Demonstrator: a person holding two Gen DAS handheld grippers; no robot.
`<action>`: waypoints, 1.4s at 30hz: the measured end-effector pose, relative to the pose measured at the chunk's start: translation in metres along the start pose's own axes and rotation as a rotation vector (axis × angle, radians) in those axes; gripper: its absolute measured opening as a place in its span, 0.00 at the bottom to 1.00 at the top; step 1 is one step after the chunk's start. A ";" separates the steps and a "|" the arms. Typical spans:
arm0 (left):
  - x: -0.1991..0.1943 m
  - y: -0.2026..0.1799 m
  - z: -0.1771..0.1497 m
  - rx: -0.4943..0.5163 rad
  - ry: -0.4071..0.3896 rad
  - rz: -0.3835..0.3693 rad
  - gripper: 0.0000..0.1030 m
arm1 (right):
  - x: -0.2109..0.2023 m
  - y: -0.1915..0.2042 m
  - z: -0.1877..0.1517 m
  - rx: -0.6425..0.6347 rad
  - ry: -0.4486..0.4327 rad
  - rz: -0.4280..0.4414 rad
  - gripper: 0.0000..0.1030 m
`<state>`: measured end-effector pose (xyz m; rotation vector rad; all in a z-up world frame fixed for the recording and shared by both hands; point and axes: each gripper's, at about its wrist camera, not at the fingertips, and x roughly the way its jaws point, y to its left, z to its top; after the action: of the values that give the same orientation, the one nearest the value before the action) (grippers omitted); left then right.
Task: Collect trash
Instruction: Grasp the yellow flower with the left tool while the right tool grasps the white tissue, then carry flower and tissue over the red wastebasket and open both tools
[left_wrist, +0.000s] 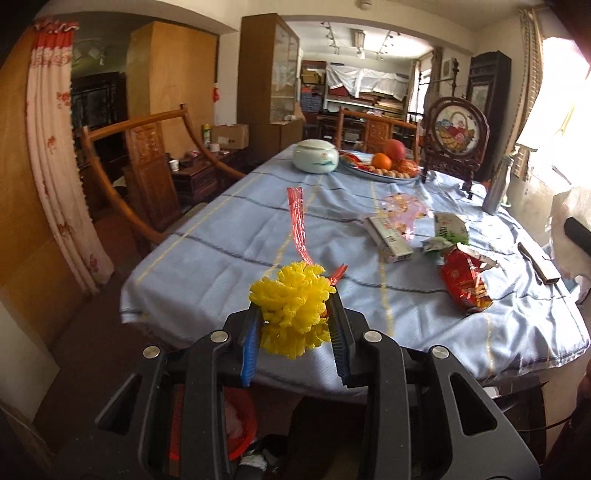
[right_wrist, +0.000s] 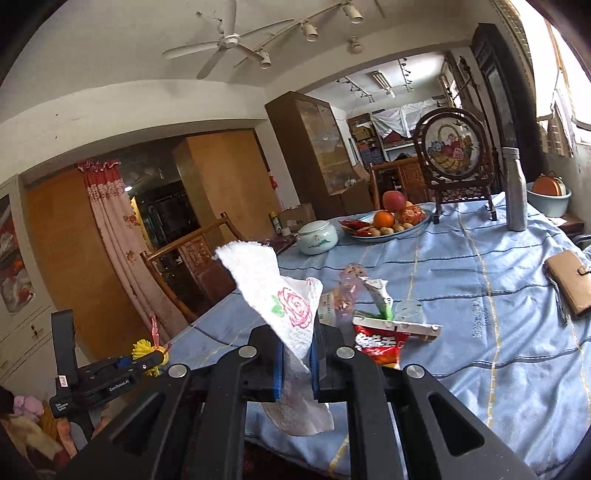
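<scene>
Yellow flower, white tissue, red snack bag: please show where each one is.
yellow flower (left_wrist: 291, 306), left wrist view, centre of the petals.
white tissue (right_wrist: 284, 306), right wrist view, printed rose.
red snack bag (left_wrist: 463, 284), left wrist view, front face.

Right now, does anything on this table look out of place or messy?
Yes. A torn red snack bag lies open on the blue tablecloth beside a crumpled green wrapper and a small carton, apart from the tidy fruit plate. A red ribbon trails across the cloth.

Left tongs (left_wrist: 295, 317) and right tongs (right_wrist: 297, 363) both clamped.
</scene>
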<state>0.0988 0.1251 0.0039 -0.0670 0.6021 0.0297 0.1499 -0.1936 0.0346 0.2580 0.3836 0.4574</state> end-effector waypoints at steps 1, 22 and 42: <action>-0.003 0.010 -0.005 -0.010 0.004 0.016 0.34 | 0.002 0.008 -0.001 -0.014 0.008 0.014 0.11; 0.082 0.167 -0.094 -0.247 0.315 0.143 0.62 | 0.140 0.163 -0.070 -0.174 0.403 0.227 0.11; 0.038 0.248 -0.101 -0.427 0.199 0.350 0.88 | 0.238 0.266 -0.154 -0.318 0.690 0.350 0.30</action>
<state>0.0613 0.3656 -0.1138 -0.3815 0.7930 0.4964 0.1827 0.1732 -0.0883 -0.1591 0.9348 0.9450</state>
